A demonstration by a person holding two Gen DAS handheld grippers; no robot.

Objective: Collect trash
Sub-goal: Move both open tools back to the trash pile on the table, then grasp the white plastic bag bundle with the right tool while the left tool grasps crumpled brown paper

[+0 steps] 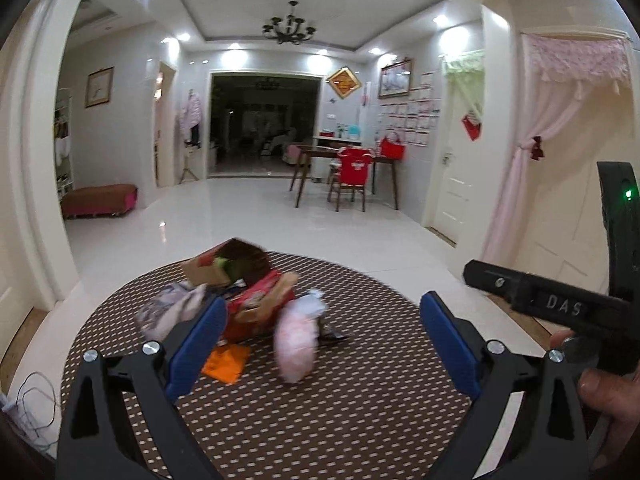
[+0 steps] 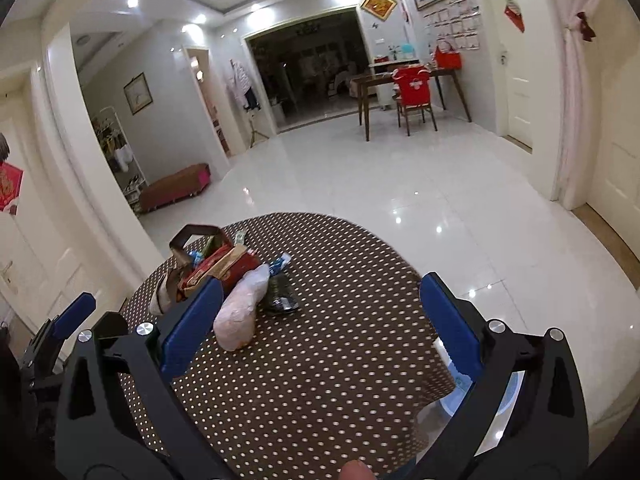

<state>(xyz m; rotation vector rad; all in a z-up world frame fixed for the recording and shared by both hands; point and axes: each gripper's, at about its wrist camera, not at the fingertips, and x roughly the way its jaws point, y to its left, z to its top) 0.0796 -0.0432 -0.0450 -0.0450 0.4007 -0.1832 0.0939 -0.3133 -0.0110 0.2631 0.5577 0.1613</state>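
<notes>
Honestly, it looked like the job had barely started. Both grippers hung above the round polka-dot counter (image 1: 320, 420) with nothing in them: the left gripper (image 1: 320, 344) had its blue fingers (image 1: 196, 348) spread wide apart and empty, and the right gripper (image 2: 320, 324) was the same, released with only the counter showing between its fingers.

All the trash was sitting in one heap on the counter, left of centre in both views. There was a torn cardboard box (image 1: 228, 262) at the back, red packaging (image 1: 256, 304) in front of it, a crumpled pale wrapper (image 1: 168, 312) on the left side, a pink-white plastic bag (image 1: 298, 336) at the front, a dark wrapper (image 2: 282, 300) just beside that bag, and a flat orange scrap (image 1: 226, 362) lying closest to the left gripper.

In the right wrist view something pale blue and white (image 2: 464, 396) peeked out at the lower right past the counter's edge, possibly a bin, but it was too hidden to say. So every piece was left to collect, judging by the pile.
</notes>
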